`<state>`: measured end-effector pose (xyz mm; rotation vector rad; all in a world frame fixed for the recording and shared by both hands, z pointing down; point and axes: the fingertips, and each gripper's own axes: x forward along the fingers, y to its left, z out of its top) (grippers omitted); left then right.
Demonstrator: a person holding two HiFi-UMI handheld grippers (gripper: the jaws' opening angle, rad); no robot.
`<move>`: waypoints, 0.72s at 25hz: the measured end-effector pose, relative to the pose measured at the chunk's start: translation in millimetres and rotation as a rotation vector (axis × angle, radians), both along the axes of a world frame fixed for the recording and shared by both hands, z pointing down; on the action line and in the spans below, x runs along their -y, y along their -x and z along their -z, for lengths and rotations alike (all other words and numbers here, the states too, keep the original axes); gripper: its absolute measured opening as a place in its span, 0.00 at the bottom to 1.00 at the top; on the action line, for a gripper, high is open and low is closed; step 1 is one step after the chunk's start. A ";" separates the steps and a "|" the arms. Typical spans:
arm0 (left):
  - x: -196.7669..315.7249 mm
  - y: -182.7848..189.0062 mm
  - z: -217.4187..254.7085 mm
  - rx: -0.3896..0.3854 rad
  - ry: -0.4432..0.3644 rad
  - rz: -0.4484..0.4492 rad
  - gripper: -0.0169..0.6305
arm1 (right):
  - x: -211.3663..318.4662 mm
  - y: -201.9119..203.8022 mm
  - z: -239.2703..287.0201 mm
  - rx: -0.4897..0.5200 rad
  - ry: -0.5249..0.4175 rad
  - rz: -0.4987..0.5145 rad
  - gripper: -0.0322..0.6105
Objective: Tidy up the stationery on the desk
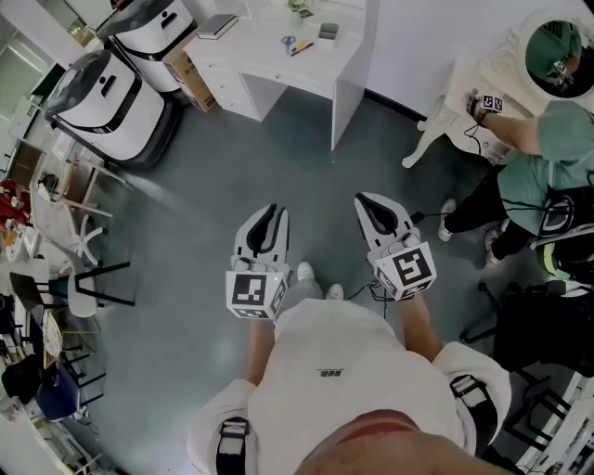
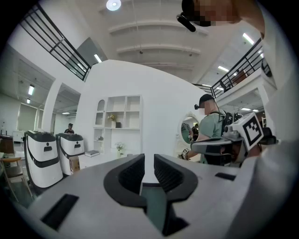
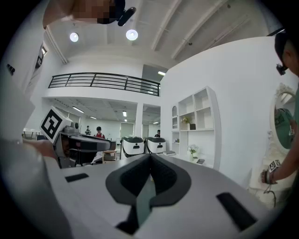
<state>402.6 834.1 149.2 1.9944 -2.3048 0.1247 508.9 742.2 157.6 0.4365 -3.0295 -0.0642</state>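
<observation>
Light's bright and even all over, coming from round ceiling lights [image 3: 131, 34] and strip lights [image 2: 247, 38] overhead, so the grey floor [image 1: 232, 176] only picks up soft, faint shadows and the white walls [image 2: 154, 107] look a bit blown out. Both gripper views are heavy fisheye with black rounded corners and bent railings [image 3: 103, 80], and the left hand-held gripper [image 2: 148, 163] and right hand-held gripper [image 3: 150, 161] look mushy right at the lens.

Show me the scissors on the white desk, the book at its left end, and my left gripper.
scissors [image 1: 289, 42], head view, on the blue handles.
book [image 1: 217, 26], head view, on the middle of its cover.
left gripper [image 1: 270, 213], head view, between its two jaw tips.
</observation>
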 end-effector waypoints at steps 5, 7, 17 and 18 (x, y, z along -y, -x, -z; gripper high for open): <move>7.8 14.5 2.8 0.001 -0.008 0.007 0.03 | 11.1 12.3 2.8 0.014 0.032 -0.031 0.05; 14.8 24.0 0.6 0.004 -0.007 0.004 0.03 | 18.7 22.9 -1.2 0.015 0.050 -0.044 0.05; 71.6 96.0 -10.0 0.008 0.011 -0.011 0.03 | 65.3 97.3 -11.6 -0.019 0.048 -0.055 0.05; 78.3 104.1 -10.9 0.005 0.013 -0.013 0.03 | 70.8 105.4 -11.6 -0.019 0.049 -0.055 0.05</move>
